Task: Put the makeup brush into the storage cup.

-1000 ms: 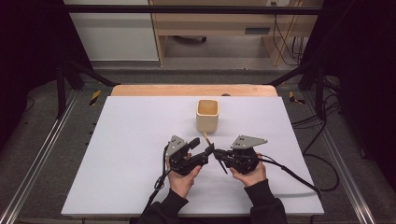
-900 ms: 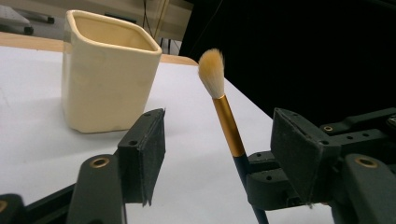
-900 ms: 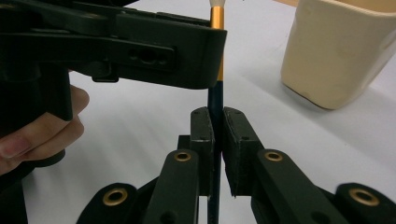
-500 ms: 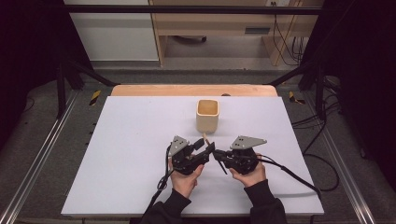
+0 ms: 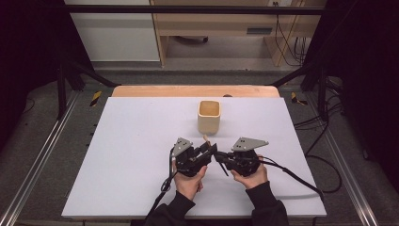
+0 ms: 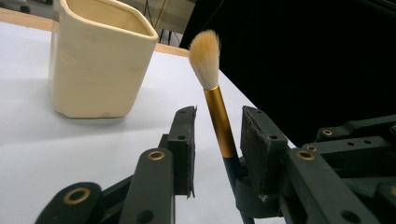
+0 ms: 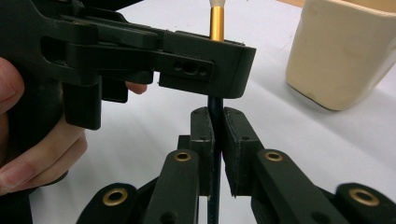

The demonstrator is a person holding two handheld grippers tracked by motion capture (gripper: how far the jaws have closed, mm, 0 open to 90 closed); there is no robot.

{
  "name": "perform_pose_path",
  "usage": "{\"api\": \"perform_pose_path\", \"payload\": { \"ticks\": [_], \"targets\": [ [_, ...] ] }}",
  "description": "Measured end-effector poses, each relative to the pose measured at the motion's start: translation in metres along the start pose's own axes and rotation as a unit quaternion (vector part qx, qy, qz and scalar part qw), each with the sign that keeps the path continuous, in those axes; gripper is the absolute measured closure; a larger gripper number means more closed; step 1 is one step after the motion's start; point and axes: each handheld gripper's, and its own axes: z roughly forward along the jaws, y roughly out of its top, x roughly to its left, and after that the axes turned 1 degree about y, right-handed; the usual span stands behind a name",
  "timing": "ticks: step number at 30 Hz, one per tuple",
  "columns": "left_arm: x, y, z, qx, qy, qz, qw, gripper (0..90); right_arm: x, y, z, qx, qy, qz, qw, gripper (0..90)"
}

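Note:
A makeup brush [image 6: 219, 107] with pale bristles, a gold ferrule and a dark handle stands tilted just above the white table. My right gripper [image 7: 214, 119] is shut on its dark handle [image 7: 215, 109]. My left gripper [image 6: 217, 121] has the gold ferrule between its jaws, which have just been closing; a small gap shows on each side, so the pads [image 6: 254, 140] are off it. In the high view the left gripper [image 5: 211, 149] and right gripper [image 5: 219, 157] meet nose to nose in front of a cream square cup [image 5: 209, 117]. The brush tip [image 5: 205, 138] points toward the cup.
The cream cup [image 6: 93, 60] stands upright a short way beyond the brush, also seen at the right of the right gripper view as the cup [image 7: 345, 51]. The white tabletop [image 5: 131, 141] stretches wide to the left. Cables trail from both grippers toward the near edge.
The left gripper's jaws have narrowed around the brush's ferrule. Both hands and the brush have stayed where they were.

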Motion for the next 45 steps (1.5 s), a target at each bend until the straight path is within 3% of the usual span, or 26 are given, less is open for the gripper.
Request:
{"api": "perform_pose_path", "payload": {
  "ticks": [6, 10, 17, 22, 26, 27, 31, 36, 45],
  "targets": [
    [0.0, 0.0, -0.001, -0.003, -0.002, -0.005, 1.0, 72.2, 0.0, 0.0, 0.0, -0.002, 0.001, 0.001, 1.0, 83.3],
    [-0.003, 0.0, -0.002, -0.013, -0.024, -0.01, 0.9996, 80.6, 0.001, 0.001, 0.0, -0.003, 0.003, 0.0, 1.0, 83.2],
    [-0.004, 0.003, -0.003, -0.011, -0.021, 0.008, 0.9997, 82.9, 0.002, 0.001, -0.003, -0.01, 0.001, -0.005, 0.9999, 81.9],
    [-0.002, 0.006, -0.005, -0.01, -0.012, 0.024, 0.9996, 82.9, 0.002, 0.002, -0.008, -0.018, -0.01, -0.005, 0.9998, 69.0],
    [-0.002, 0.008, -0.006, -0.015, -0.007, 0.023, 0.9996, 82.9, 0.003, 0.001, -0.009, -0.019, -0.021, -0.009, 0.9996, 61.1],
    [-0.003, 0.008, -0.007, -0.019, -0.004, 0.023, 0.9995, 82.9, 0.003, 0.001, -0.008, -0.02, -0.025, -0.009, 0.9994, 55.7],
    [-0.005, 0.008, -0.009, -0.026, -0.002, 0.021, 0.9994, 82.9, 0.003, 0.0, -0.004, -0.018, -0.028, -0.001, 0.9994, 52.1],
    [-0.01, 0.005, -0.008, -0.03, -0.003, 0.018, 0.9994, 82.9, 0.002, 0.0, -0.002, -0.017, -0.025, 0.006, 0.9995, 55.2],
    [-0.016, -0.001, -0.003, -0.027, -0.01, 0.017, 0.9995, 82.9, 0.002, 0.0, -0.001, -0.013, -0.017, 0.017, 0.9996, 71.2]
  ]
}}
